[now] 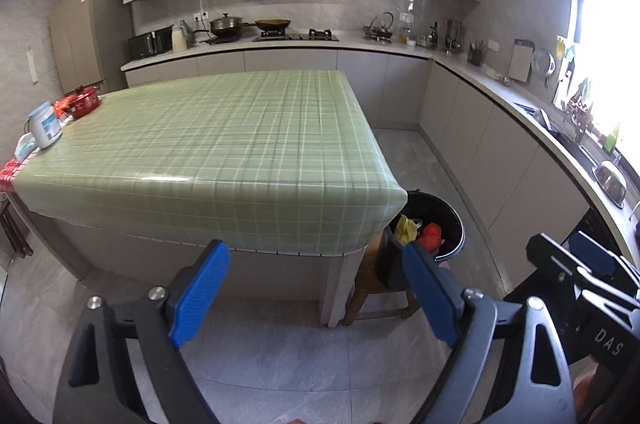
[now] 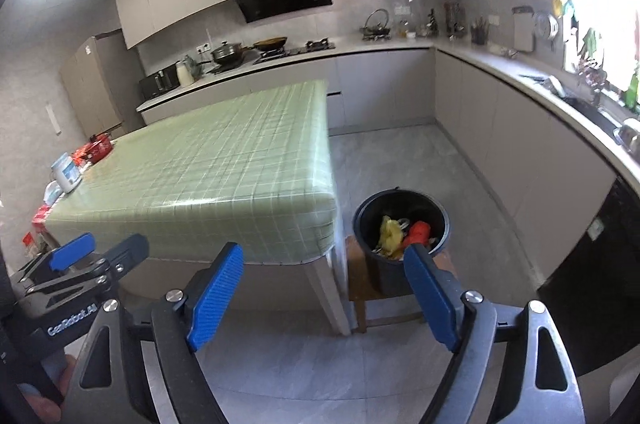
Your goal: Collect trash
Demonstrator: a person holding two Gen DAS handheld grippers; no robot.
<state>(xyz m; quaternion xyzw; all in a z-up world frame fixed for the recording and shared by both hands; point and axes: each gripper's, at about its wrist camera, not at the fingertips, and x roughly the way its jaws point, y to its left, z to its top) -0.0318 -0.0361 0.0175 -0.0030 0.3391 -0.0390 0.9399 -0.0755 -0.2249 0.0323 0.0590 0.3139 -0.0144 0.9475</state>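
Observation:
A black bin (image 2: 400, 193) stands on a low wooden stool (image 2: 360, 290) beside the near right corner of the table (image 2: 224, 160). Inside it lie yellow trash (image 2: 390, 230) and red trash (image 2: 418, 230). In the left wrist view the bin (image 1: 452, 214) is partly hidden behind the table corner. My left gripper (image 1: 316, 252) is open with nothing between its blue pads and hangs in front of the table's near edge. My right gripper (image 2: 324, 252) is open and empty too, its right finger overlapping the bin's near rim in the picture. Both hang above the floor, apart from the bin.
The green checked cloth covers the table (image 1: 224, 144). A white jar (image 1: 45, 126), a red packet (image 1: 78, 102) and a tissue pack (image 1: 26, 146) sit along its far left edge. Counters with a stove, pots and a sink line the back and right walls. Grey tiled floor lies below.

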